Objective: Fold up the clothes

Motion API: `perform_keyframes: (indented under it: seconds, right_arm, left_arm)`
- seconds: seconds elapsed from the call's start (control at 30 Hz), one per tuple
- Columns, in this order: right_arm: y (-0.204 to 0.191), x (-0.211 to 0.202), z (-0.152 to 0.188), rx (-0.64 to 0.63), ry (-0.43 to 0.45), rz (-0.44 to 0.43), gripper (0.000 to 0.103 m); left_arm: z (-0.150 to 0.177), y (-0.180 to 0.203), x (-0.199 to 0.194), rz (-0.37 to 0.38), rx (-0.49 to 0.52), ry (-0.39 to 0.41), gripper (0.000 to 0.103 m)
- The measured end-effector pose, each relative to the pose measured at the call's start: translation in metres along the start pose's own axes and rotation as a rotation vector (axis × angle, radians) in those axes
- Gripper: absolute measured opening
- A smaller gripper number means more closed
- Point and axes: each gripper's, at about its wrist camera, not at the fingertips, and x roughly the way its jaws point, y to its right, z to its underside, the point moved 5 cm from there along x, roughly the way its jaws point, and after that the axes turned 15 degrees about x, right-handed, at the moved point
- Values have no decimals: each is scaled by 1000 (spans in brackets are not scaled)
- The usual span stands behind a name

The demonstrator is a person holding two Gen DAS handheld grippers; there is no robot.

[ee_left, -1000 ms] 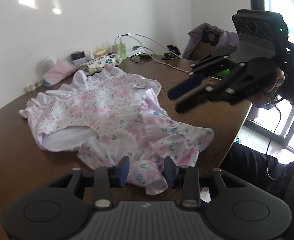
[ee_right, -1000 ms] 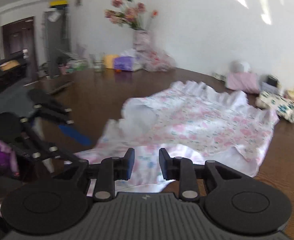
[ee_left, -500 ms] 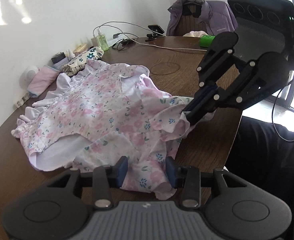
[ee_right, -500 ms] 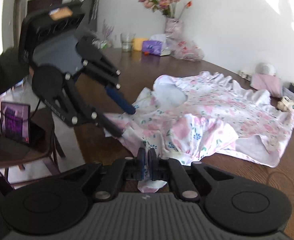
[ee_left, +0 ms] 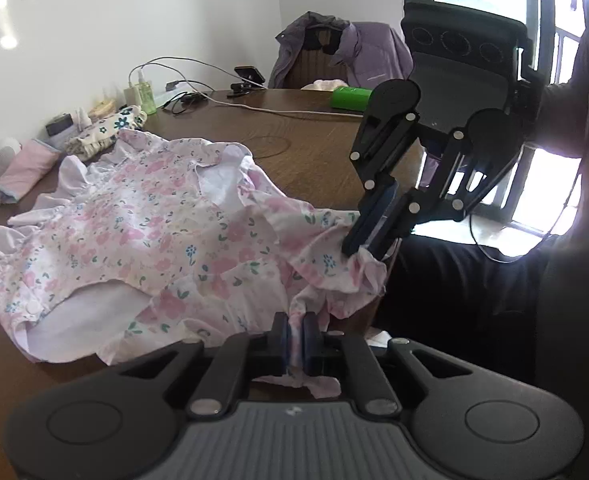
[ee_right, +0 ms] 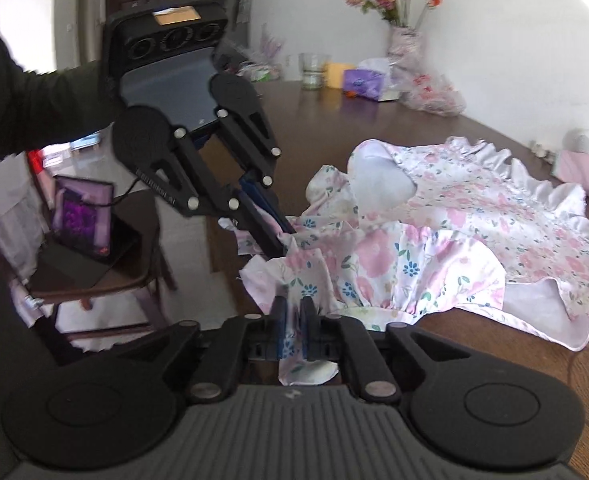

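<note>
- Left gripper (ee_left: 294,334) just closed, pinching floral dress (ee_left: 166,224) hem.
- Right gripper (ee_right: 290,320) clamped on neighbouring hem corner.
- Dress spread over brown desk (ee_left: 310,148).

The left black plastic tongs (ee_left: 294,330) point down, and their jaws have just been closing, with thin cloth pinched between them. The right black plastic tongs (ee_right: 292,316) tilt down too, squeezed tight on cloth. A dark sleeve (ee_right: 34,108) shows behind.
</note>
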Motion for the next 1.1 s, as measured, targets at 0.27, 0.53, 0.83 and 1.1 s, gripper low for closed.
perform_keyframes:
  seconds: [0.27,0.53,0.83,1.1]
  right_arm:
    - [59,-25,-28,291,168,98,17]
    - [33,14,-20,173,83,21,24]
    - [22,-55,-11,121,153,116,64]
    - [23,-8,6,25,60,158,20]
  left_arm:
    - [6,-26,-27,-54,-115,61,40]
    - [11,-29,-1,17,-160,64,43]
    - [12,5,-37,-95,-26,19,72]
    - [8,6,-6,-49,-25,-10,24]
